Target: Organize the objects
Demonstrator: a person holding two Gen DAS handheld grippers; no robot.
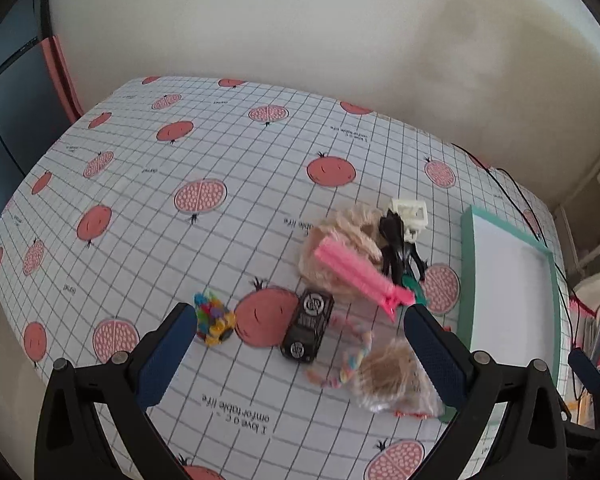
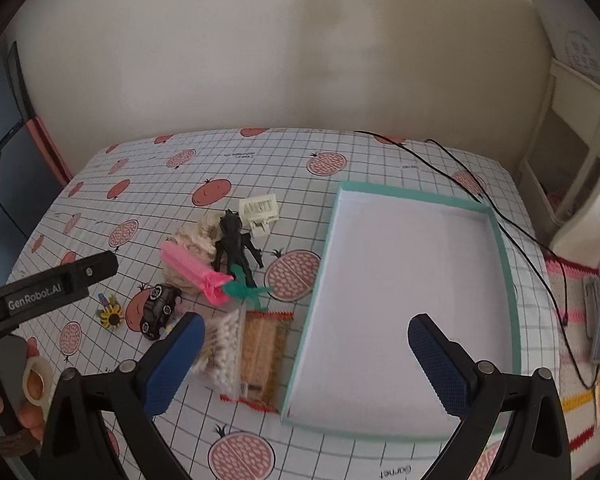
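A table covered by a grid-patterned cloth (image 2: 260, 152) printed with pink pomegranates holds a small heap of odds and ends beside a shallow tray (image 2: 504, 264) with a mint-green rim and a white, bare floor. The tray sits on the right part of the table; the clutter lies just left of it.

In the heap, a pink ridged sealing clip (image 1: 360, 276) lies slantwise across a tuft of pale fluffy fibre (image 1: 348, 236). A black spiky figurine (image 2: 236, 244) lies against the fibre, with a cream plastic toy piece (image 2: 260, 212) just behind it and a green ribbon-like piece (image 2: 244, 290) at the clip's end. Nearer the cameras, a black toy car (image 1: 308, 326) rests on a pomegranate print, and a small multicoloured sunflower trinket (image 2: 111, 315) sits to its left. A clear bag of cotton swabs (image 2: 224, 344) lies beside a flat packet with red-edged seams (image 2: 264, 356), which touches the tray's left wall.

The left gripper (image 1: 300, 344) hangs above the car and trinket, its blue-padded fingers (image 1: 168, 352) spread wide and holding nothing. The right gripper (image 2: 306, 360) is poised over the tray's near left corner, fingers likewise wide apart and empty. A hand (image 2: 28, 392) at the right view's left edge grasps the left gripper's handle.
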